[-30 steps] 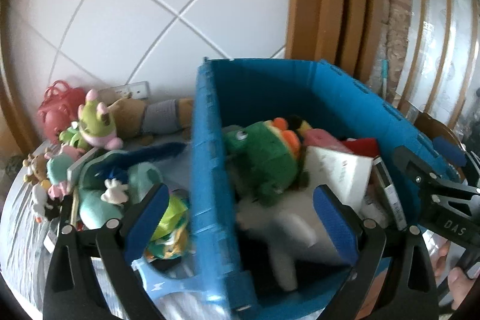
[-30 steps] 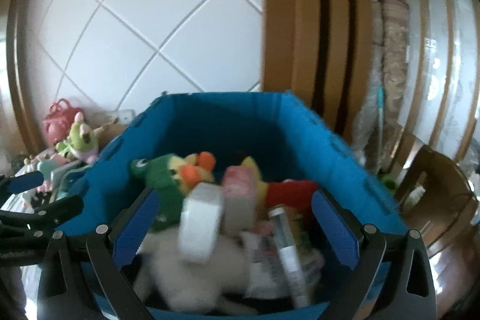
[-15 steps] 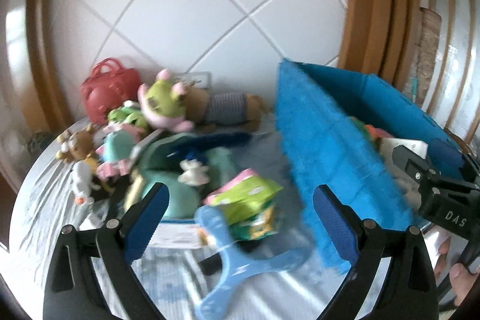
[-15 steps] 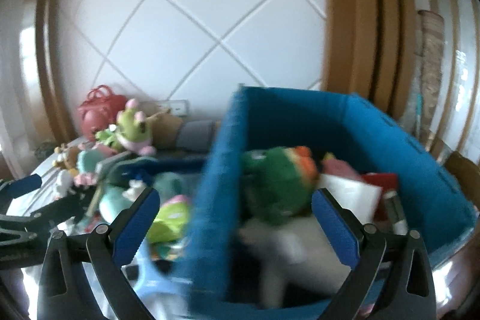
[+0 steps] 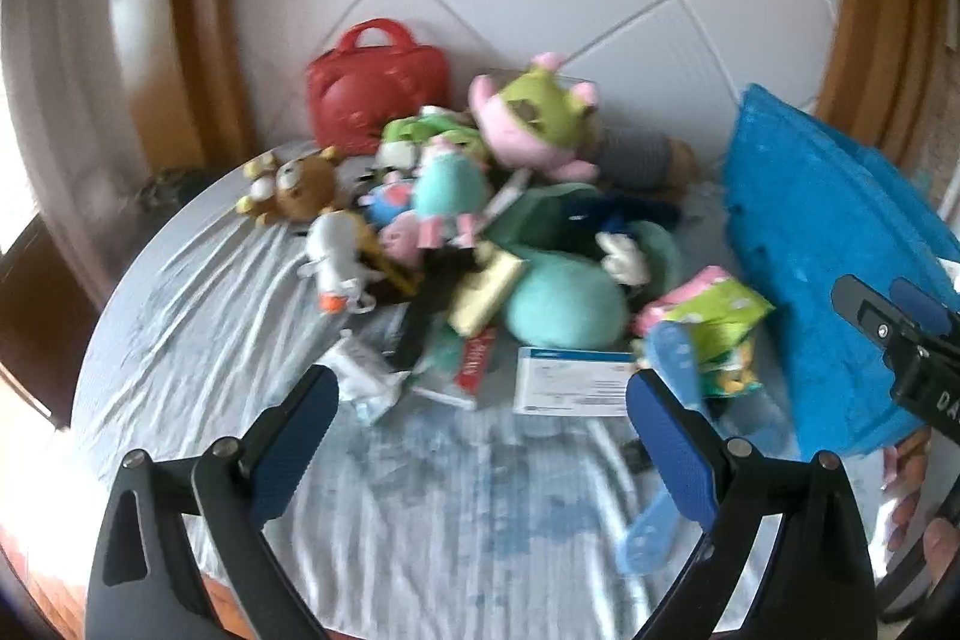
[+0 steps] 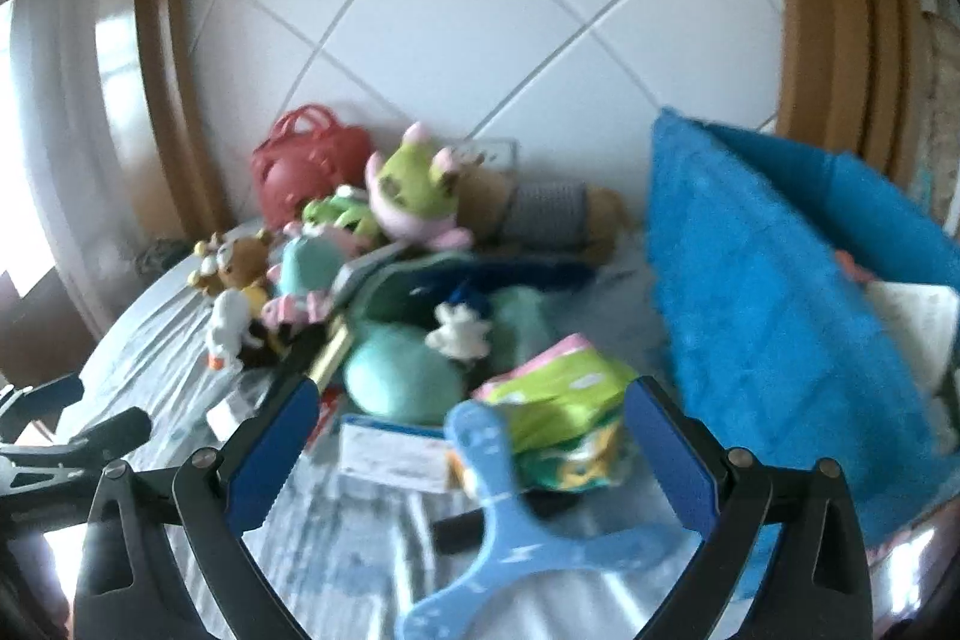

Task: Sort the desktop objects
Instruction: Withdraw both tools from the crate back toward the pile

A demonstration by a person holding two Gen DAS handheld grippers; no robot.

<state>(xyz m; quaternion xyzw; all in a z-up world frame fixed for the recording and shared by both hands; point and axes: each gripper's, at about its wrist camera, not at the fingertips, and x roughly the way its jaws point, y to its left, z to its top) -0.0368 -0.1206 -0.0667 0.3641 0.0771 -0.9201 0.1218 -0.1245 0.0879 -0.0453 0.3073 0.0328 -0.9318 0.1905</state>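
A pile of soft toys and small packets lies on a round table with a grey cloth (image 5: 252, 340). A teal plush (image 5: 564, 304) lies at the pile's front, a white card (image 5: 570, 381) before it. A green snack packet (image 6: 558, 418) sits by a blue boomerang (image 6: 510, 532). A blue bin (image 6: 768, 316) stands at the right, holding items. My left gripper (image 5: 483, 433) hangs open and empty above the cloth near the card. My right gripper (image 6: 468, 451) is open and empty over the boomerang and packet.
A red handbag (image 5: 378, 85) leans on the tiled wall at the back. A brown bear (image 5: 300, 184) and a white duck toy (image 5: 336, 256) lie at the pile's left. A green and pink plush (image 5: 534, 124) tops the pile. Bare cloth lies at the front left.
Both grippers have swung left, away from above the blue bin, and now face the toy pile on the table. Both stay open and empty.
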